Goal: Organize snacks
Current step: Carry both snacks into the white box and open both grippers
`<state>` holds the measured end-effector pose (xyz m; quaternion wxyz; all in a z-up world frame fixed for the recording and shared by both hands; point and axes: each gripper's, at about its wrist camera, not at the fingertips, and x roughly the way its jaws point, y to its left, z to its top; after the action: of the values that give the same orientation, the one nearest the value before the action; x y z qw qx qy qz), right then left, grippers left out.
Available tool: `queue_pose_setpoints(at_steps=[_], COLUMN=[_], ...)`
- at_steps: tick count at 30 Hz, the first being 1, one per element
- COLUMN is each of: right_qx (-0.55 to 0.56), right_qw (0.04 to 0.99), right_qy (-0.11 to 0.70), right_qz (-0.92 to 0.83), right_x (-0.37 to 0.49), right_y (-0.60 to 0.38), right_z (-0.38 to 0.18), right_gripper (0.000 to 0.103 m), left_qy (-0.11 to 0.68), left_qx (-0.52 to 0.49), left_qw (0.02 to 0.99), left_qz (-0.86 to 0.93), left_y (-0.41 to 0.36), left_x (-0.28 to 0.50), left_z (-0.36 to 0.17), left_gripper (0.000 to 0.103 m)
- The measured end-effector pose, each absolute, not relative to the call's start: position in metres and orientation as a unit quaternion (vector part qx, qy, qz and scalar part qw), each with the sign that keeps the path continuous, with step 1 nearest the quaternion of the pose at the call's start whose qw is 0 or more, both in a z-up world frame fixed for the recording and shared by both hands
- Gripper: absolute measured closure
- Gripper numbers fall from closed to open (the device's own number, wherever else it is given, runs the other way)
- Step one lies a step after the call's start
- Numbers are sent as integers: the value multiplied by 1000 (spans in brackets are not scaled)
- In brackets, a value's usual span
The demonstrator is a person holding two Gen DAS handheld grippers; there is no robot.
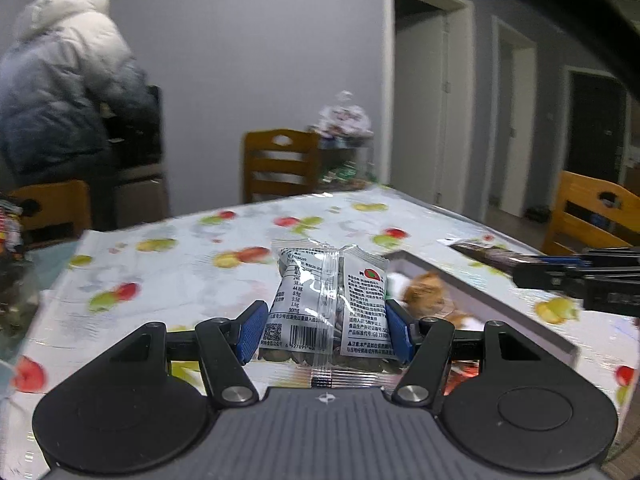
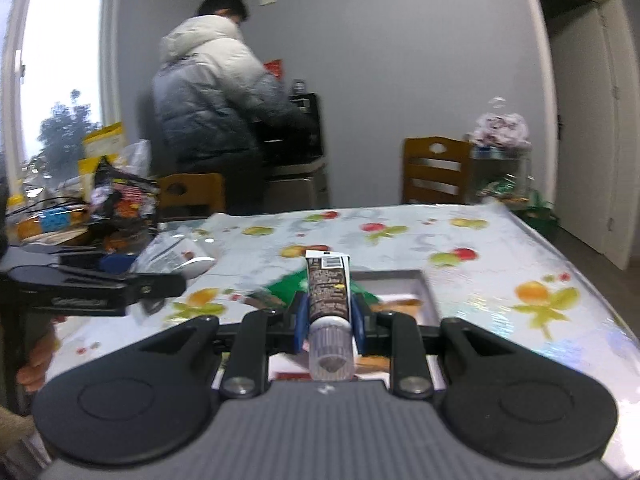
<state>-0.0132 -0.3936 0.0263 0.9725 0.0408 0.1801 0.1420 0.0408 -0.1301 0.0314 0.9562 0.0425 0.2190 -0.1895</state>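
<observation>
A clear snack packet (image 1: 326, 304) of dark seeds, printed with a barcode and label text, sits clamped between the blue pads (image 1: 253, 330) of the left gripper (image 1: 325, 332), held up off the fruit-patterned tablecloth (image 1: 168, 276) just left of a shallow grey tray (image 1: 500, 300). A dark squeeze tube (image 2: 329, 292) with a ribbed white cap pointing back at the camera is pinched by the right gripper (image 2: 328, 322), whose fingers are closed tight on its sides; the tube hangs above the near part of the tray (image 2: 424, 288), which in this view holds a green wrapper (image 2: 296, 284) and an orange item. In the left wrist view the right gripper (image 1: 516, 262) reaches over the tray's far right side with the tube (image 1: 484, 254) sticking out leftward. In the right wrist view the left gripper (image 2: 172, 280) hovers left of the tray. Beyond the tray, a person in a white and grey puffer jacket (image 2: 208, 96) faces away, and a wooden chair (image 2: 434, 170) stands against the grey wall.
</observation>
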Motion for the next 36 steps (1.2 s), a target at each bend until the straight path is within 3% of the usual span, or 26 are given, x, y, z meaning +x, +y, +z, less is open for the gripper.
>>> queue_pose_setpoints(at_steps=[14, 36], right_qx=[38, 40], right_qw=[965, 958], right_qy=[233, 263], right_qz=[111, 102], right_x=[-12, 10], right_y=[-427, -422], right_z=[-21, -39], right_gripper=[81, 81], left_qy=[305, 326], left_qx=[66, 77], left_qw=[904, 890], left_qz=[-291, -308], left_y=[-199, -215], left_x=[45, 49], left_z=[-14, -30], left_gripper=[41, 40])
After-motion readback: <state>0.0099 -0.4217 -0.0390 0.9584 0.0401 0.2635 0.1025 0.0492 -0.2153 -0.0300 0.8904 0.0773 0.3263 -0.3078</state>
